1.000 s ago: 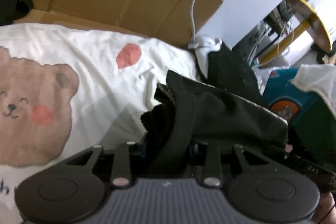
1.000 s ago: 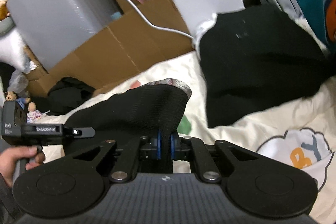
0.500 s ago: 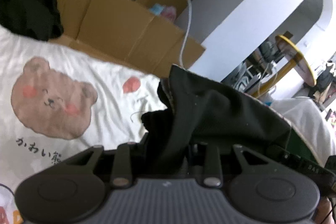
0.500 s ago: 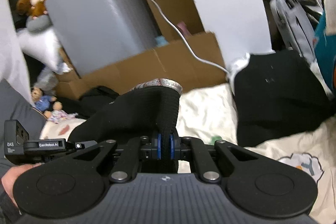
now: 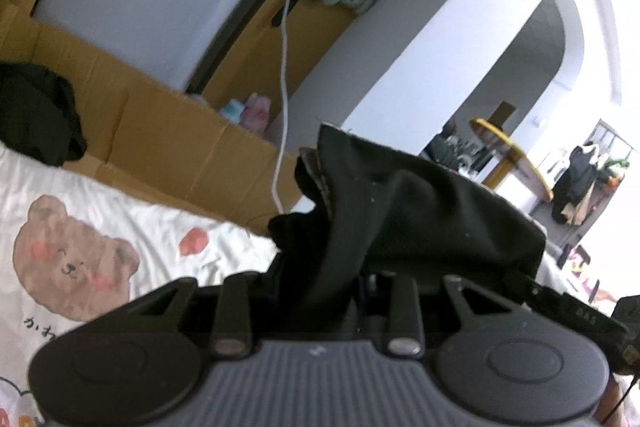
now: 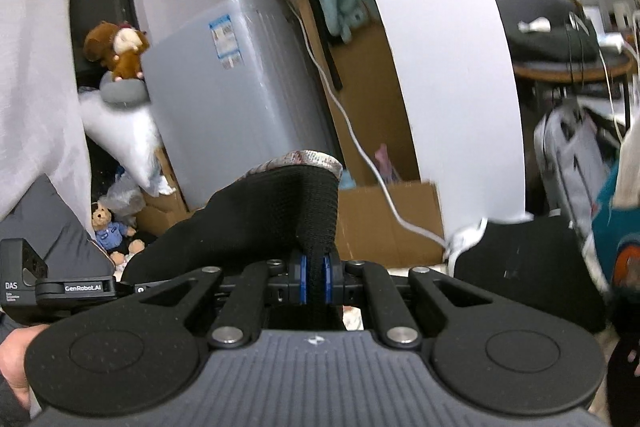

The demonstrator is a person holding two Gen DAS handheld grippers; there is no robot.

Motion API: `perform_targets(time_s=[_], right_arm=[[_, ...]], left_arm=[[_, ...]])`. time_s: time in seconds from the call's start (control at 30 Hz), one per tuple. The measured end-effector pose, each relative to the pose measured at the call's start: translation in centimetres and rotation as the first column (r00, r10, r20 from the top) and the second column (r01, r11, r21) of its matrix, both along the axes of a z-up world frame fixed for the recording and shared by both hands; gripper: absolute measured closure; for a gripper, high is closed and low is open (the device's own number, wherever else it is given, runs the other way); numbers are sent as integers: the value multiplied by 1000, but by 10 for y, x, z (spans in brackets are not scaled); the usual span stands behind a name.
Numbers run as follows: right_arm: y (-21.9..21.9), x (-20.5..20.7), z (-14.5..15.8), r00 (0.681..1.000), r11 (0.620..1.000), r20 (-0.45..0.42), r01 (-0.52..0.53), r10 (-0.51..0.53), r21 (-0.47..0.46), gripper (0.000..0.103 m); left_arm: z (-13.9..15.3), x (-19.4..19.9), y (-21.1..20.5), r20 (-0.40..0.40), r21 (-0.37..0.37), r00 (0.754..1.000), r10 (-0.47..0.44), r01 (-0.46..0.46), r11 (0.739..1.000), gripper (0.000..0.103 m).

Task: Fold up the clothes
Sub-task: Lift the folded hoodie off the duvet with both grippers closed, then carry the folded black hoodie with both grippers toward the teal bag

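Observation:
A black garment [image 5: 400, 211] with a patterned inner waistband is held up in the air between both grippers. My left gripper [image 5: 320, 291] is shut on one end of it; the cloth covers its fingertips. My right gripper [image 6: 314, 279] is shut on the other end [image 6: 288, 211], with the blue pads [image 6: 303, 281] pinching a fold. The left gripper's body [image 6: 60, 287] and the hand holding it show at the left of the right wrist view. The garment hangs well above the white bear-print bed sheet [image 5: 100, 227].
Cardboard sheets [image 5: 168, 131] line the bed's far edge, with a grey appliance [image 6: 232, 99] and a white cable [image 6: 352, 131] behind. Another black garment [image 6: 528, 267] lies on the bed to the right and a black heap [image 5: 32, 115] at far left. Plush toys [image 6: 120, 47] sit beside the appliance.
Both grippers have risen and tilted upward with the black garment still pinched. The bed has dropped low in both views and more of the wall and room shows.

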State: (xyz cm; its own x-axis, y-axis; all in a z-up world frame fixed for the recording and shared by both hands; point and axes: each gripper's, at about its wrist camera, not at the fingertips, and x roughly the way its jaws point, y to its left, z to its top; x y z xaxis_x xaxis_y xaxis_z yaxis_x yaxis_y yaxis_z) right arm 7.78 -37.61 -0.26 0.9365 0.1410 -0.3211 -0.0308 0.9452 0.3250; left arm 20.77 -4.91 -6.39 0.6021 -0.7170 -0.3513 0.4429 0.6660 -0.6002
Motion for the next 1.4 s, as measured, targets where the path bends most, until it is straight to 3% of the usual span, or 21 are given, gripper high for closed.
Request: perform_targets(time_s=[0.2, 0.57, 0.97, 1.4], right_arm=[[-1, -15, 31, 999, 1000, 50, 7, -6, -27, 94], [-20, -41, 50, 996, 998, 74, 51, -47, -49, 95], [-44, -37, 43, 997, 997, 62, 57, -53, -57, 95], [-84, -27, 31, 996, 994, 50, 72, -68, -79, 95]], left_arm=[[17, -12, -9, 33, -23, 999, 5, -4, 1000, 69], [26, -11, -39, 58, -49, 998, -37, 40, 998, 69], [19, -8, -51, 48, -42, 998, -46, 48, 998, 69], [3, -12, -92, 29, -53, 996, -82, 83, 995, 69]])
